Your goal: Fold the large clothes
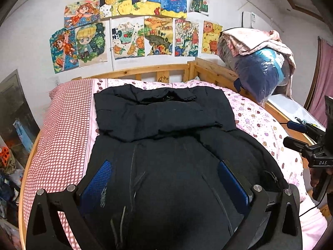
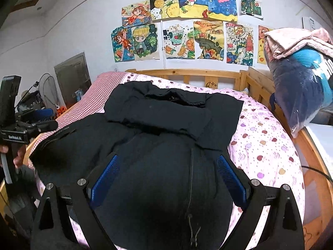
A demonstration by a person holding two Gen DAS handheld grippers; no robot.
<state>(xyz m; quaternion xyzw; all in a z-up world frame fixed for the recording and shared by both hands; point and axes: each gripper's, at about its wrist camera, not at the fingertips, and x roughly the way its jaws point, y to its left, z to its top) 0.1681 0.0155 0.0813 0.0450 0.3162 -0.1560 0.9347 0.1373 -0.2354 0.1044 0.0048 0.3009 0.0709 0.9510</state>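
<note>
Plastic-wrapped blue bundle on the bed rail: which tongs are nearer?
Right. The right tongs are over the black coat's side nearer the bundle; the left tongs sit further from it, toward the checked pillow.

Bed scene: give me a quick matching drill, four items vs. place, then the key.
Items:
1. black coat
2. checked pillow
3. bagged blue bundle
4. drawings

Places:
A. on the wall
B. left end of the bed
C. atop the wooden rail, right
D. spread on the quilt, under both open grippers

Pairs: 1-D, 2-B, 3-C, 4-A
</note>
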